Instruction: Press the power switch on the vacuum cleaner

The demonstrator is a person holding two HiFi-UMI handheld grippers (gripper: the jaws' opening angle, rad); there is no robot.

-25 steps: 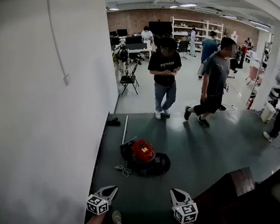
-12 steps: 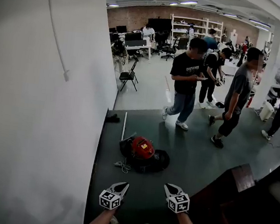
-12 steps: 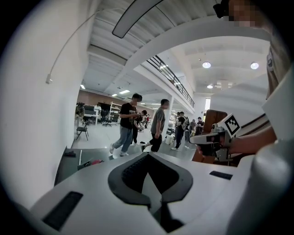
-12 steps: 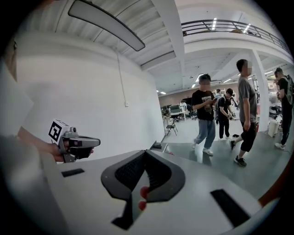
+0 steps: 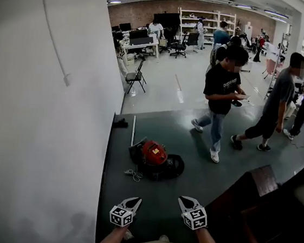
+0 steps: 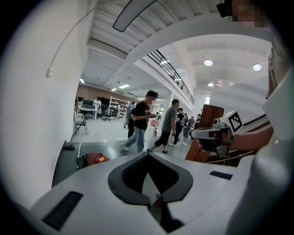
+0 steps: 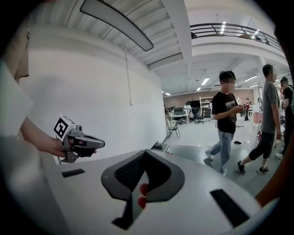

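Here the red vacuum cleaner (image 5: 153, 154) lies on the dark floor (image 5: 200, 178) close to the white wall (image 5: 41, 133), well ahead of both grippers. The left gripper (image 5: 133, 200) and right gripper (image 5: 183, 200) hover near each other, fingers closed together on nothing. Beyond, a person (image 5: 220, 96) walks past.

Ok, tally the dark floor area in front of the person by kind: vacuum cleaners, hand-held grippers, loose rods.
Red dome-shaped plastic vacuum cleaner: 1
Hand-held grippers with marker cubes: 2, the left gripper and the right gripper
Thin pale rod on the floor: 1
Total: 4
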